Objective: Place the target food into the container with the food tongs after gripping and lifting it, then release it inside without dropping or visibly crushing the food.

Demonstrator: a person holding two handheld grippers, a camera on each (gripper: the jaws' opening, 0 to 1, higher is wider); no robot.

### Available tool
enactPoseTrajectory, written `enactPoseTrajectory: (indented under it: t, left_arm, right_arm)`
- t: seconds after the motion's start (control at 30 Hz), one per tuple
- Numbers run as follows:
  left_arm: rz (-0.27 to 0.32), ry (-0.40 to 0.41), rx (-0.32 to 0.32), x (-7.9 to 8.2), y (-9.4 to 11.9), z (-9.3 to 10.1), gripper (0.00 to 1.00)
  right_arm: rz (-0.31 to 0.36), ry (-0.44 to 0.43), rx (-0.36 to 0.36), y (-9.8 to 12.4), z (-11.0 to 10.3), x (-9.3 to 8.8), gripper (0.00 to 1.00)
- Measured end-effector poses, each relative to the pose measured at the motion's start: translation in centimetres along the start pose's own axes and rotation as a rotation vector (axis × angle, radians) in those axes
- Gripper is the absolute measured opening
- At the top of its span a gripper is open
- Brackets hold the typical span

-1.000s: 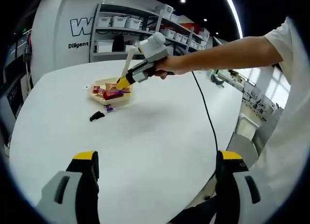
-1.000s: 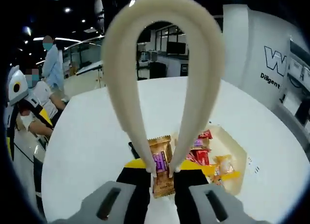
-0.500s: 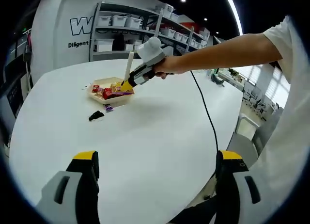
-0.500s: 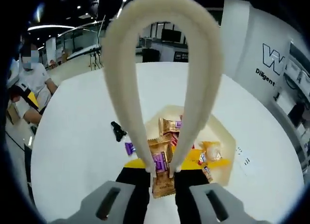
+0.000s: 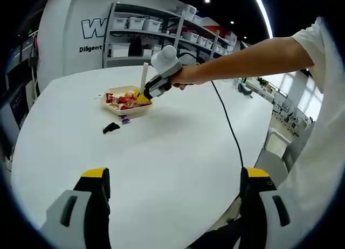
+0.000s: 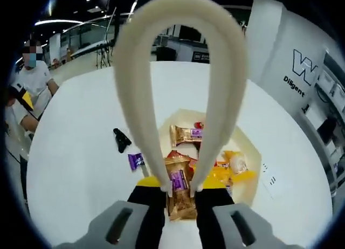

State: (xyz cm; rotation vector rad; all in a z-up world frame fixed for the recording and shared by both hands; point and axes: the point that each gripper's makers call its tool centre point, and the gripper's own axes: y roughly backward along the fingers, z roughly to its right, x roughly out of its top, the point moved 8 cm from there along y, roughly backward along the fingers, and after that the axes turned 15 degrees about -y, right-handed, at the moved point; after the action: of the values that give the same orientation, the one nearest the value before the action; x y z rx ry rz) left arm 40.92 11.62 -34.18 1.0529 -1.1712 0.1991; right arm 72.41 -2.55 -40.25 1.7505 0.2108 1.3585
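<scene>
Your right claw (image 6: pixel 179 191) squeezed the cream plastic tongs (image 6: pixel 180 92), which pinched a gold-brown snack packet with a purple label (image 6: pixel 178 191) above the shallow cream tray (image 6: pixel 249 152) on the white round surface (image 6: pixel 75 168). Your left claw (image 5: pixel 171 206) hung open. Wall lettering read "Diligent" (image 5: pixel 92 49).

Table: a large round white table (image 5: pixel 161 152) fills most of the left gripper view.
Wall: a white wall (image 5: pixel 70 49) with dark lettering stands beyond the table's far edge.
Shelving: a grey metal rack (image 5: pixel 156 36) holds rows of white bins beside that wall.
Ceiling: dark, with a long bright light strip (image 5: pixel 259 12) and small round spotlights.
Windows: bright daylight and desks (image 5: pixel 285 98) past the table's right edge.
</scene>
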Motion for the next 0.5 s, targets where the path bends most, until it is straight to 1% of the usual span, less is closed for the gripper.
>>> enactPoseTrajectory:
  t: [0.03,0.07,0.13,0.23,0.3,0.5]
  left_arm:
    - [0.001,0.003,0.001,0.0,0.0,0.0,0.99]
    - [0.003,0.004,0.002,0.0,0.1,0.0,0.99]
    - [0.002,0.005,0.002,0.0,0.1,0.0,0.99]
    - [0.004,0.002,0.001,0.1,0.1,-0.1,0.99]
    - [0.006,0.000,-0.002,0.1,0.1,0.0,0.99]
    - [0.014,-0.010,-0.009,0.4,0.2,0.1,0.99]
  right_arm:
    - [-0.002,0.003,-0.017,0.0,0.1,0.1,0.17]
    - [0.001,0.005,-0.017,0.0,0.2,0.2,0.17]
    - [0.018,-0.029,-0.010,0.1,0.3,0.2,0.17]
    - [0.050,-0.050,-0.002,0.5,0.1,0.5,0.17]
    - [0.073,-0.062,-0.009,0.9,0.3,0.7,0.16]
    - [0.111,-0.070,-0.011,1.8,0.1,1.0,0.15]
